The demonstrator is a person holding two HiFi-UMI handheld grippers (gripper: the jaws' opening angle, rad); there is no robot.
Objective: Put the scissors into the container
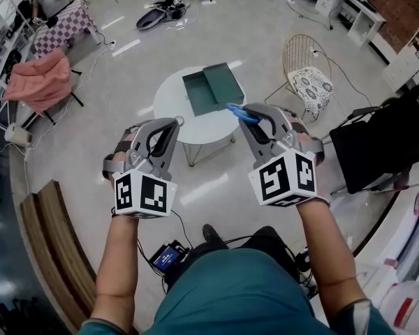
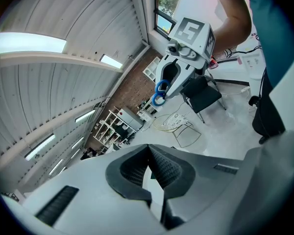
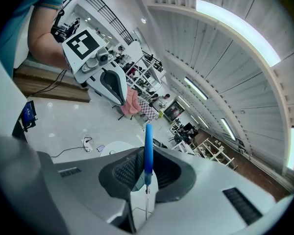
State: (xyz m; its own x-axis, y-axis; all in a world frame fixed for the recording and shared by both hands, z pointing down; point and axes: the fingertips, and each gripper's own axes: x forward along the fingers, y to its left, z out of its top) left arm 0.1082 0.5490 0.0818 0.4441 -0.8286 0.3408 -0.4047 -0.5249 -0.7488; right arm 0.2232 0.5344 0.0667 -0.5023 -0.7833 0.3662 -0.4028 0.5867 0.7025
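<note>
Both forearms extended forward, grippers side by side above round table (image 1: 169, 107). Right gripper (image 1: 247, 114) clenched on blue-handled scissors (image 1: 237, 110), held aloft near open green container (image 1: 213, 87) on table. Left gripper (image 1: 171, 124) jaws pressed together, empty.

Green container (image 1: 211, 87) lies open-topped on round white table (image 1: 169, 107), nothing over its opening. Table top left of it is bare. Wire chair (image 1: 304, 68) stands right of table, apart. Near-side floor (image 1: 216, 187) is open.
</note>
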